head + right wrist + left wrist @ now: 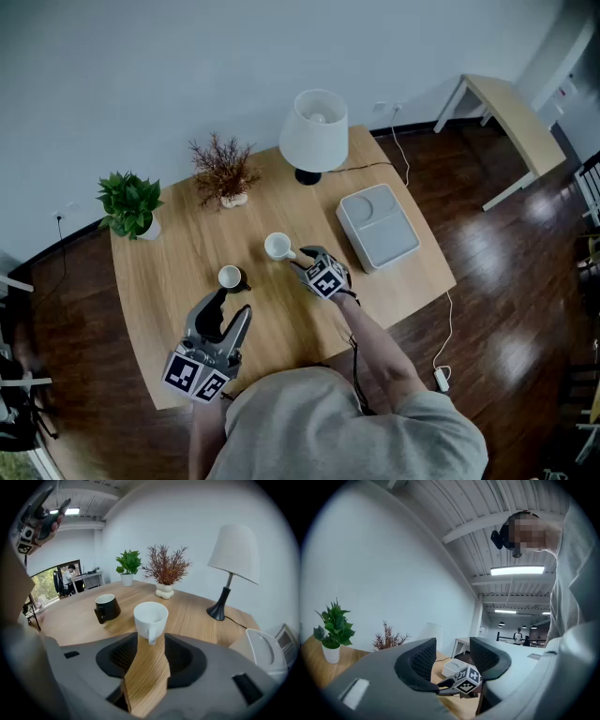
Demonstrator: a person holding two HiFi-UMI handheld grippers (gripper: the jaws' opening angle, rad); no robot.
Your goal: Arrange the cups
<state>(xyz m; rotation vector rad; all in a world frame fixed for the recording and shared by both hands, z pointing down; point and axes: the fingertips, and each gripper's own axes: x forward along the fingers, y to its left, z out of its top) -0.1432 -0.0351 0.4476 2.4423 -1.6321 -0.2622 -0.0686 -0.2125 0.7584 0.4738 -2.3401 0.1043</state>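
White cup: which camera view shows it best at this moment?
The right gripper view: the white cup stands upright and close, handle toward the camera, at the mouth of the open right tool. The head view shows it small, from above. The left gripper view does not show it.

The head view looks steeply down on the whole bench [187,253] from above the edge opposite the lamp [314,131]. The right gripper view sits low over the bench, close to the white cup [150,617], and faces the lamp [233,555]. The left gripper view tilts up toward the ceiling [487,522]. All three share the green plant [129,202] [333,630] [129,562], which stands well to the lamp's left.
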